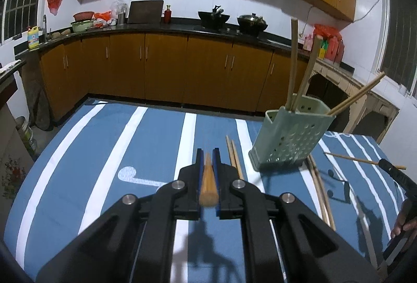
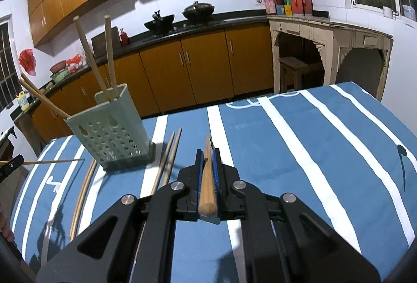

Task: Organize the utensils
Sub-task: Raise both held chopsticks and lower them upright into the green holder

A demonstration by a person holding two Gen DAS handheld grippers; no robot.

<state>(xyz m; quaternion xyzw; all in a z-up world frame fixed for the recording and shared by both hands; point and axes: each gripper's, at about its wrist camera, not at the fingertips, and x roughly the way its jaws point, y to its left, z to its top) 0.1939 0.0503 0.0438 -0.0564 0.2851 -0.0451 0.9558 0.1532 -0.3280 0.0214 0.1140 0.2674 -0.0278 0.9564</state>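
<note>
Chopsticks are the things to sort here, and each gripper is clamping one. In the left wrist view, the left gripper [image 1: 208, 156] is pressing its blue pads on a wooden chopstick [image 1: 208, 184] that is lying along the fingers, its round end pointing back at 6 o'clock. In the right wrist view, the right gripper [image 2: 208, 156] is holding another chopstick [image 2: 207, 186] in the same way. Both grippers are hanging above the desk [image 1: 91, 152], which is wearing a blue cloth with white stripes.

Just past the left gripper, at 1 o'clock, a loose pair of chopsticks [image 1: 234, 155] is lying flat on the cloth. Further at 2 o'clock, a pale green holder with holes [image 1: 289, 137] is standing upright, and four chopsticks [image 1: 293, 61] are leaning out of its top. Two more sticks [image 1: 322, 194] are lying beside its base at 4 o'clock. At 3 o'clock the right gripper's black tip is showing with its thin stick.

Far behind, brown kitchen cabinets [image 1: 161, 67] are running under a dark counter with two woks [image 1: 213, 18].
</note>
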